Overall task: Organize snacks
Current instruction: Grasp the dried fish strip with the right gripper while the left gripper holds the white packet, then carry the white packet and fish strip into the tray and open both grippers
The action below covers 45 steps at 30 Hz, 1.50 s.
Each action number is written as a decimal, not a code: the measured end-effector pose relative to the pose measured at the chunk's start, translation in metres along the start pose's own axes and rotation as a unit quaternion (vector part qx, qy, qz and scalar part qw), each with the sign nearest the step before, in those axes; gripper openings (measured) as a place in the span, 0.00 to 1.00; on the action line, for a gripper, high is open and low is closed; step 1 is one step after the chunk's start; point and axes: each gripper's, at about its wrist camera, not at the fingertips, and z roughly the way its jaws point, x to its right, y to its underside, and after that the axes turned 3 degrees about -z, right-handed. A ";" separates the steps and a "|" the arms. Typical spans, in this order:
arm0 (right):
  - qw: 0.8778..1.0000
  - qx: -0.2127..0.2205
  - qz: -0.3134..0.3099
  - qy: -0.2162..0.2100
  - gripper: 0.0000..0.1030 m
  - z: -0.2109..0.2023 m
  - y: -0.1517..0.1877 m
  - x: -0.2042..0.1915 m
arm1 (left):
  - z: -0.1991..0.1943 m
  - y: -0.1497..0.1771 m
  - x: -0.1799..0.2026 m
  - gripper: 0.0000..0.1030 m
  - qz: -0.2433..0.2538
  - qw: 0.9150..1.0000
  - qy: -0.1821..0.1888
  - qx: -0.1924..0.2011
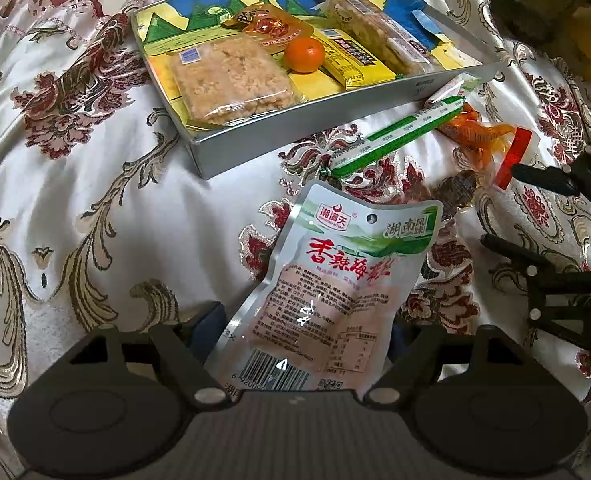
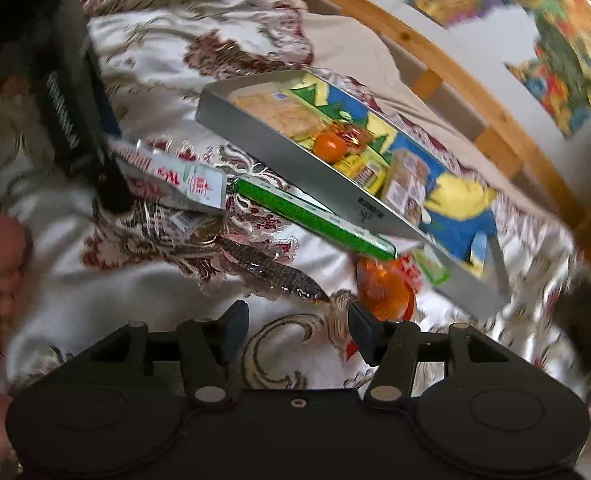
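Your left gripper (image 1: pixel 301 336) clamps the silver-white snack pouch (image 1: pixel 335 280), red lettering, barcode end between the pads, above the cloth near the tray (image 1: pixel 295 130). Your right gripper (image 2: pixel 298 330) gapes, empty.

A: Left wrist view sits low behind the left gripper (image 1: pixel 299 320), pitched steeply down on the brocade tablecloth (image 1: pixel 95 200). Silver snack tray (image 1: pixel 295 118) near, toward 12 o'clock; the right gripper (image 1: pixel 531 208) enters at 3 o'clock.

B: Right wrist view, blurred and rolled, looks shallower over the right gripper (image 2: pixel 299 328); silver snack tray (image 2: pixel 295 168) at 1 o'clock, left gripper at 10 o'clock.

A: Shared: tray, green sausage stick (image 1: pixel 391 138) (image 2: pixel 311 216), tablecloth.
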 end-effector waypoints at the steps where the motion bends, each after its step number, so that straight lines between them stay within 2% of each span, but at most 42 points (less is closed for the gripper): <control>1: 1.000 0.000 -0.015 0.002 0.55 0.004 -0.001 -0.002 | 0.000 0.000 0.001 0.80 0.000 1.000 -0.001 0.000; 4: 0.998 0.000 -0.055 0.011 0.54 0.019 -0.006 -0.005 | 0.000 0.000 0.000 0.80 0.000 1.000 0.000 0.000; 9: 0.997 0.010 -0.077 0.021 0.48 0.042 -0.013 -0.002 | 0.002 -0.001 -0.001 0.83 0.003 1.000 0.006 0.002; 11: 0.996 0.017 -0.089 0.018 0.43 0.048 -0.015 -0.003 | 0.003 -0.002 -0.001 0.84 0.004 1.000 0.010 0.003; 12: 0.995 0.020 -0.092 0.016 0.34 0.049 -0.016 -0.003 | 0.004 -0.002 -0.001 0.85 0.005 1.000 0.010 0.003; 17: 0.994 0.033 -0.101 0.011 0.27 0.042 -0.010 -0.010 | 0.005 -0.001 0.001 0.86 0.007 1.000 0.008 0.006; 22: 0.997 0.028 -0.073 0.012 0.22 0.020 -0.001 -0.015 | 0.000 0.001 -0.001 0.75 -0.002 1.000 -0.004 0.012; 28: 0.999 0.022 0.021 0.020 0.16 -0.009 0.011 -0.006 | -0.012 0.005 -0.007 0.60 -0.043 0.999 0.018 0.014; 32: 0.996 0.032 0.081 0.023 0.15 -0.020 0.020 0.000 | -0.018 0.012 -0.006 0.58 -0.069 0.997 0.023 0.020; 40: 0.994 0.044 0.102 0.022 0.14 -0.024 0.022 0.001 | -0.022 0.021 0.002 0.57 -0.079 0.996 0.011 0.035; 45: 0.993 0.050 0.109 0.022 0.14 -0.025 0.022 0.000 | -0.024 0.020 0.004 0.56 -0.075 0.996 0.017 0.041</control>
